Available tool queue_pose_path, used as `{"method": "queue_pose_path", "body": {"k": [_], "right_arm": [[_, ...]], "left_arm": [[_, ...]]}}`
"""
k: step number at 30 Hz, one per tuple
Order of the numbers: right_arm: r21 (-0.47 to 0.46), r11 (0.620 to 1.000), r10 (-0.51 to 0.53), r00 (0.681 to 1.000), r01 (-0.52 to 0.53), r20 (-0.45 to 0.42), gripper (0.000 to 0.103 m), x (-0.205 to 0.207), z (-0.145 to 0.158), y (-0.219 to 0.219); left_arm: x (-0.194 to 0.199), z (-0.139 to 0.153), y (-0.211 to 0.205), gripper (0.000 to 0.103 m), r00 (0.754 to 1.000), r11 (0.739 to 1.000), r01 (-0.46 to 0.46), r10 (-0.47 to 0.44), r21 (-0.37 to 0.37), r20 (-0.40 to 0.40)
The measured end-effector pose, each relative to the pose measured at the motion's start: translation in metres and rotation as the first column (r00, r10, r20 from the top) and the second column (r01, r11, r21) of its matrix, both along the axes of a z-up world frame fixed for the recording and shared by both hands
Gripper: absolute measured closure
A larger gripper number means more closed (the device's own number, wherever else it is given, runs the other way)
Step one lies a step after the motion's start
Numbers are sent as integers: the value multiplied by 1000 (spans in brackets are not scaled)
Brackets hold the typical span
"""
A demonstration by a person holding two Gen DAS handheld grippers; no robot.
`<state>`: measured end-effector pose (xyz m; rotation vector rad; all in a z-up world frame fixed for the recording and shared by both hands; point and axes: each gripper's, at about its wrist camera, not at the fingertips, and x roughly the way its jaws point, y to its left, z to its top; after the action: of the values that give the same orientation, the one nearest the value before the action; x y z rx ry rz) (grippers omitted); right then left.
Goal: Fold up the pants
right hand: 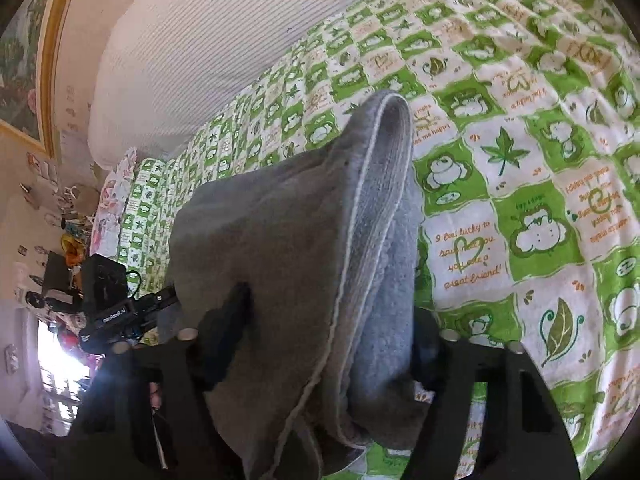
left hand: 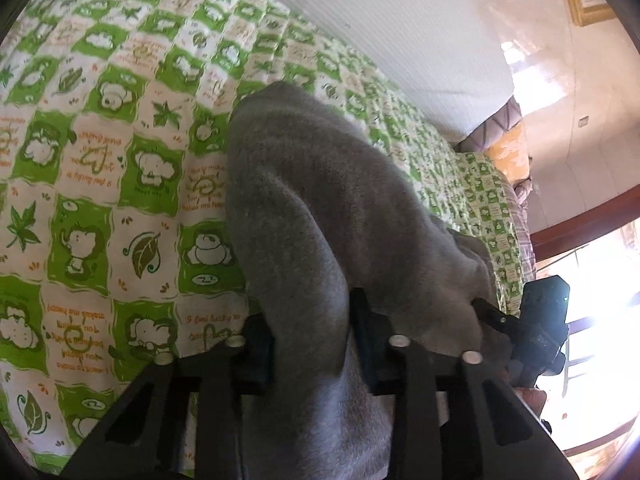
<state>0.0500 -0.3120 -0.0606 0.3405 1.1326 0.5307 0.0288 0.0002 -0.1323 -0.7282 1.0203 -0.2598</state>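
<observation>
The grey fleece pants (left hand: 304, 208) are lifted off the bed, filling the middle of both wrist views and draping down toward the lower edge of each frame. In the right wrist view a pale seam (right hand: 360, 208) runs down the cloth from an upturned edge near the centre top.

The left tool (left hand: 312, 340) tilts downward over the bed, its two black fingers (left hand: 260, 344) drawn in narrow and pinching a bunched fold of the pants at lower centre. The right tool (right hand: 328, 344) slopes down likewise, its fingers (right hand: 224, 320) set wider apart with a thick bundle of the same cloth gripped between them. Each tool shows at the other view's edge, just beside the cloth.

Beneath lies a green and white checked bedspread (left hand: 100, 200) printed with leaves and cartoon animals, and behind it a white ribbed pillow (right hand: 200, 40) toward the top.
</observation>
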Motion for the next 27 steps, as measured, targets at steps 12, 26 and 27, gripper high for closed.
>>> {"method": "queue_pose_path", "body": {"k": [12,26,27], "right_arm": [[-126,988,108,982,-89,155,60,-10,44,64],[-132,952,299,936,-277,186,60,32,31,222],[-133,950,304,934,-283,186,60,35,29,229]], "left_arm": [[-29,44,35,82,989,994,-82,72,71,128],[-50,62,157,82,947,927,-308,278,213,160],[-48,63,165,82,944,919,-319,288,231,160]]}}
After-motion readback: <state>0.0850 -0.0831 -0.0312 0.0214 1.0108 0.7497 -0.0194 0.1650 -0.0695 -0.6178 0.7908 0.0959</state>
